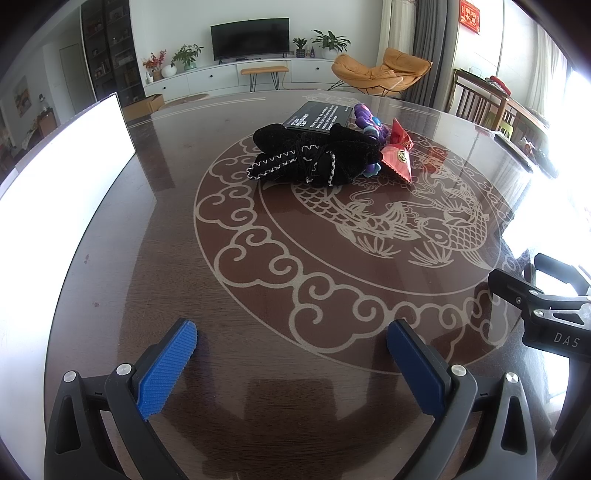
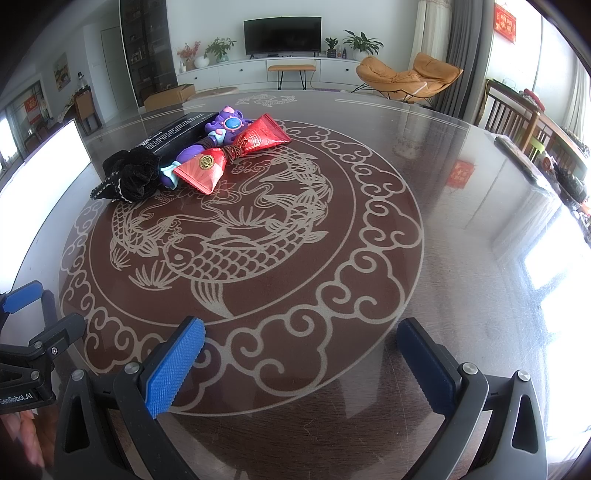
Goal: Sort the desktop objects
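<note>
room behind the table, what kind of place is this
Most likely a home living room: a television on a long white cabinet, an orange lounge chair, and potted plants beyond the patterned table.

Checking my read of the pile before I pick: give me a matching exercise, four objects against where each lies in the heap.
Objects:
1. black glove
2. purple toy
3. red bow
4. black box

Places:
A. at the back, under the others
B. right end of the heap
C. left end of the heap
D. in the middle, between box and bow

Pairs: 1-C, 2-D, 3-B, 4-A
</note>
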